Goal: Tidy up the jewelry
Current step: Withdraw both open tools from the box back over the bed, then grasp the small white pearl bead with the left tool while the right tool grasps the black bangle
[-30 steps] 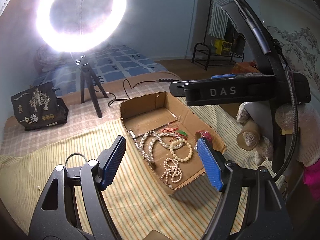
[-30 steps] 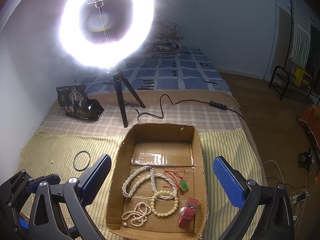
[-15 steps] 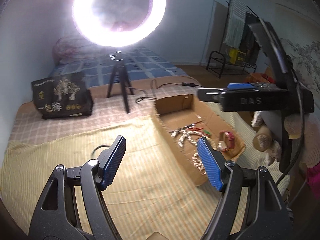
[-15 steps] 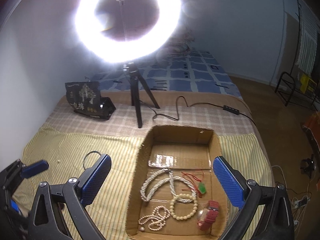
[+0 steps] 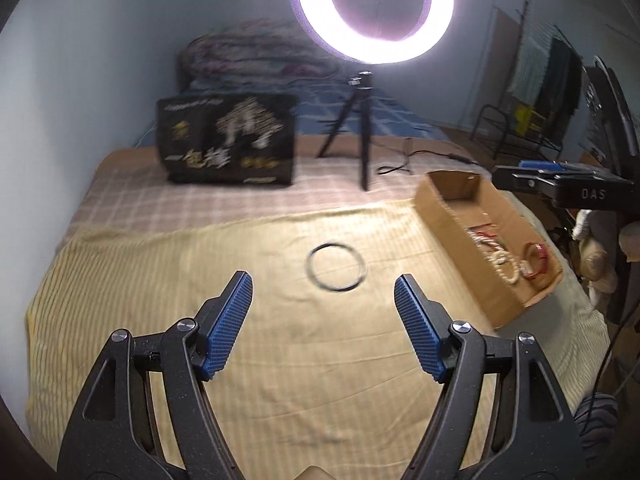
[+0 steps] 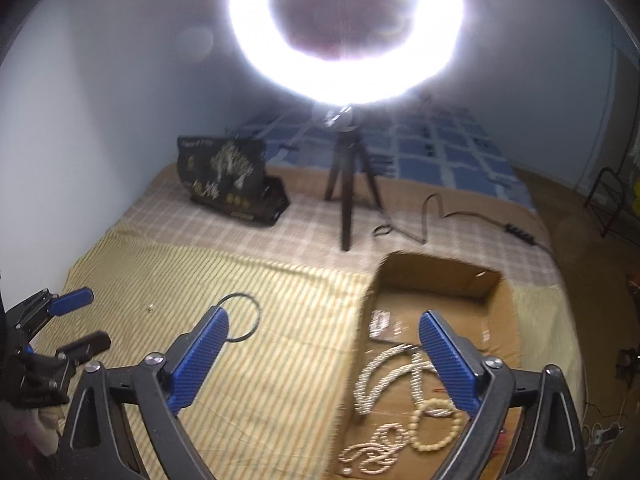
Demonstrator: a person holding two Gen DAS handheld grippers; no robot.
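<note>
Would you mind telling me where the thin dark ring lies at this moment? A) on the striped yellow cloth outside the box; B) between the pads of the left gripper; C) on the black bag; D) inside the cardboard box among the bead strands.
A: the thin dark ring lies flat on the striped yellow cloth, to the left of the cardboard box and ahead of the open left gripper, touching neither.

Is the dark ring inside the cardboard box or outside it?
Outside. The ring lies flat on the striped cloth, apart from the box, where the bead strings lie.
</note>
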